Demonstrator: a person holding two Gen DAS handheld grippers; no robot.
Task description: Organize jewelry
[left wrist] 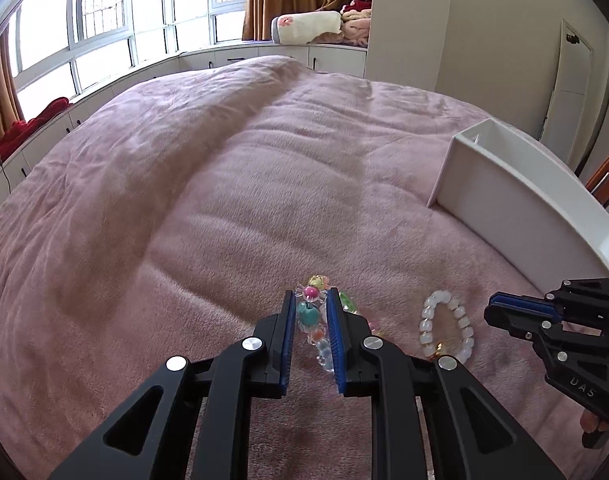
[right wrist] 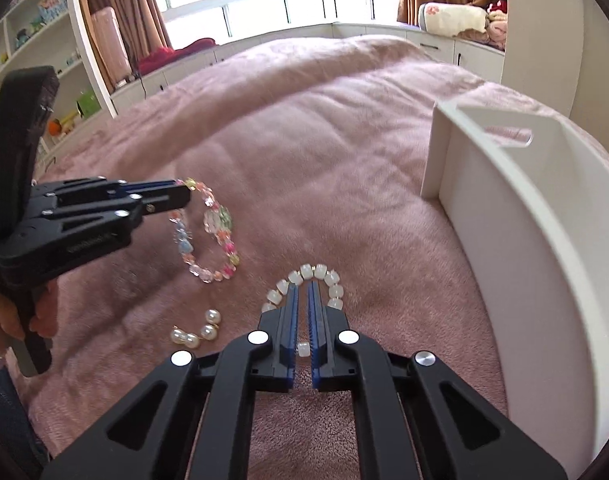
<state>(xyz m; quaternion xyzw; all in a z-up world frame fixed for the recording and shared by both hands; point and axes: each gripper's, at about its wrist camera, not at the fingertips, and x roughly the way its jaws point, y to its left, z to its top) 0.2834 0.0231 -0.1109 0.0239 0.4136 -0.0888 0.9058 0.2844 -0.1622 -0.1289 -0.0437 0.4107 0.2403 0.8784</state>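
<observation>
Pink plush bedding (left wrist: 232, 200) covers the bed that serves as the work surface, with a bay window and brown curtains behind it. At the bed's right edge stands a white organizer box (right wrist: 516, 240) with inner dividers; the compartments that show look bare, though most of the inside is hidden, so by my judgement the sorting has barely begun.

Both pieces being handled are only just gripped. The left gripper (left wrist: 311, 304) is clamped on the colourful beaded bracelet (right wrist: 214, 232), its blue pads pressing the beads at one side of the loop, while the rest hangs toward the bedding. The right gripper (right wrist: 302, 292) has its jaws drawn nearly together on the white beaded bracelet (right wrist: 316, 276), pinching its string between the pads, with one bead showing low in the gap.

A pearl piece (right wrist: 196, 328), perhaps a short strand or earring, lies untouched on the bedding between the two grippers. What remains, as I judge it: carrying both bracelets to the box, then the pearls.
</observation>
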